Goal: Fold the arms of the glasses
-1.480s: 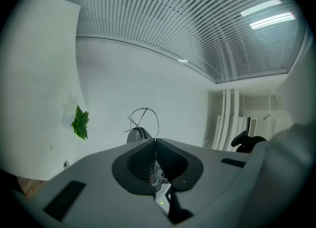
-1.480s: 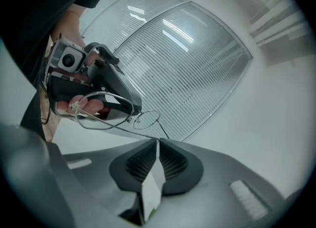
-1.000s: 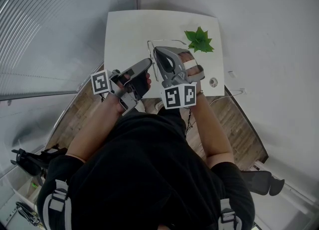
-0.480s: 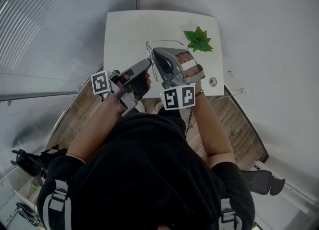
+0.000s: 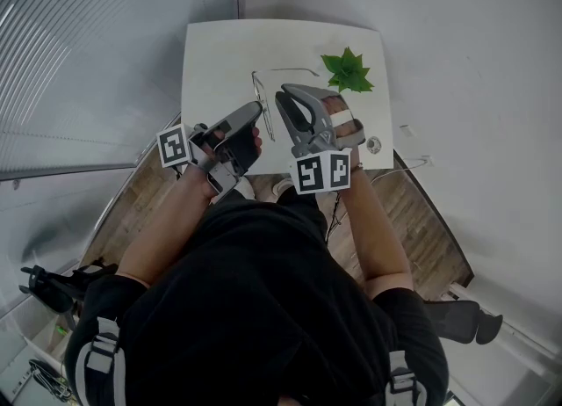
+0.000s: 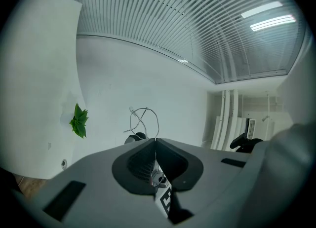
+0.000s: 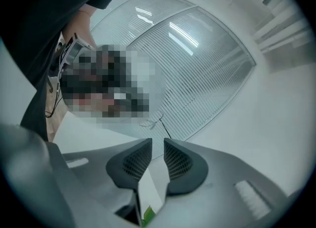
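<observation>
We hold the left tool [image 6: 155, 140] clenched on the thin glasses [image 6: 139, 118] over the white tabletop [image 5: 219, 53] so they cannot slip, and the right tool [image 7: 158, 145], whose jaws have just been opening, is let go with nothing in it, maybe ready for folding an arm.

A white table [image 5: 211, 48] stood in the corner of the room. To its left, grey horizontal blinds [image 5: 79, 53] covered a wide window. Behind it and to its right there was a plain white wall [image 5: 465, 61]. The floor [image 5: 132, 206] under the table was of brown wooden planks. A small green plant [image 5: 349, 71] lay on the table, close to the wall. In the left gripper view, two long bright lamps [image 6: 269, 19] showed at the upper right. A black chair [image 5: 461, 321] stood on the floor at the lower right.
</observation>
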A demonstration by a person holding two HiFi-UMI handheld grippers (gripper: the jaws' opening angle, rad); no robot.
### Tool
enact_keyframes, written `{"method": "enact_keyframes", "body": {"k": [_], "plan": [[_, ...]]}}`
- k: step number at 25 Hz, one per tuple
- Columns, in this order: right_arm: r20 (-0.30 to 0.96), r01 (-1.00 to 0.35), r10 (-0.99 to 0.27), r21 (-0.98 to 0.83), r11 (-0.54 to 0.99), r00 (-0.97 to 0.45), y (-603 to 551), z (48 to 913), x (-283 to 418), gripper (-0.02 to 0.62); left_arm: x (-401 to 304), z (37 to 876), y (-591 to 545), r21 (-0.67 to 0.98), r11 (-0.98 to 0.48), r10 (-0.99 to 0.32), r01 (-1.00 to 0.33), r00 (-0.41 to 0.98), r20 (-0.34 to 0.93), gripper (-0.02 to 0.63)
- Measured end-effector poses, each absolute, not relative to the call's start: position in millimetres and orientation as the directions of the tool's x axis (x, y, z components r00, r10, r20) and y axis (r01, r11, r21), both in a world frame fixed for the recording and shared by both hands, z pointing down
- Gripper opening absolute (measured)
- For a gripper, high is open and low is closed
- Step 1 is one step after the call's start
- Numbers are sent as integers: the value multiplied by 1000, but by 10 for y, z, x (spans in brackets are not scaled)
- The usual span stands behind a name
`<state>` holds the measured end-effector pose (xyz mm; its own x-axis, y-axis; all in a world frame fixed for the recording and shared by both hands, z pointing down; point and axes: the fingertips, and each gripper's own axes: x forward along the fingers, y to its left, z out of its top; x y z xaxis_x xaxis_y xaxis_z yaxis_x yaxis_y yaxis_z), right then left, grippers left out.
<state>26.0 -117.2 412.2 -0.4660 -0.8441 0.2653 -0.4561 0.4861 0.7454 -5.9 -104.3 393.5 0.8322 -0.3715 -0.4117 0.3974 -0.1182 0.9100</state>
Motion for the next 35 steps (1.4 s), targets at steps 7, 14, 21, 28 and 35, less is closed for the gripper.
{"method": "enact_keyframes", "body": {"k": [7, 14, 21, 28, 35], "plan": [[254, -575, -880, 678, 458, -401, -1238, 4082, 666, 86, -68, 3945, -1052, 910, -129, -380, 394, 828, -413, 12], [269, -657, -904, 621, 427, -334, -1402, 4096, 997, 109, -72, 3935, -1052, 910, -133, -381, 394, 827, -414, 12], [326, -672, -891, 586, 453, -316, -1508, 4255, 1061, 112, -68, 3940, -1047, 908, -129, -375, 399, 828, -417, 12], [337, -666, -891, 593, 452, -305, -1566, 4316, 1080, 80, -60, 3958, -1059, 910, -122, -378, 397, 829, -412, 12], [335, -663, -891, 597, 451, -305, -1564, 4307, 1081, 41, -65, 3961, -1062, 909, -125, -379, 397, 828, -414, 12]]}}
